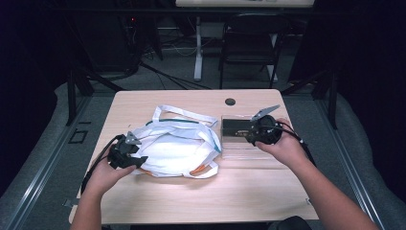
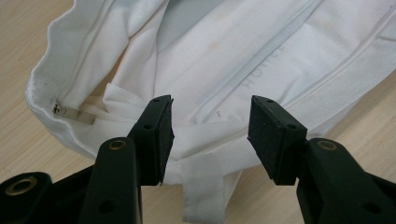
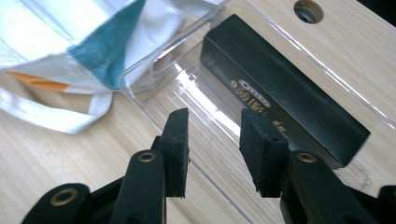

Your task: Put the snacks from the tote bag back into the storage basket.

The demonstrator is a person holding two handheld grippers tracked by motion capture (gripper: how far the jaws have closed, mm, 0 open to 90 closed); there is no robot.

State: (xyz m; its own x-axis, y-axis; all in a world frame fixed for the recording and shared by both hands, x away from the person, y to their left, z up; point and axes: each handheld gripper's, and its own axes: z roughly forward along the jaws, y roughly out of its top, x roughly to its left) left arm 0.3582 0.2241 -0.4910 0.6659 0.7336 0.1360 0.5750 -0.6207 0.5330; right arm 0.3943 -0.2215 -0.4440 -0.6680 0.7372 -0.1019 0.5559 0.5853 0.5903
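Grippers at a white bag and a black box on a wooden table.

Left gripper (image 2: 210,135) has its jaws spread fairly wide, and nothing is pinched between them. The white bag (image 2: 243,60) lies flat just past its fingertips, and some of the cloth sits under the gap. A white strap (image 2: 201,191) pokes out below the gap, close to the left finger (image 2: 156,140). A small metal zipper tab (image 2: 74,114) sits off to the left of that finger. Right gripper (image 3: 215,149) has its jaws partly open and holds nothing. It hangs over a clear tray (image 3: 187,93). The black box (image 3: 285,98) lies in the tray, just past the right finger (image 3: 261,144). A teal bit of the bag lies farther off to the left of its fingers.
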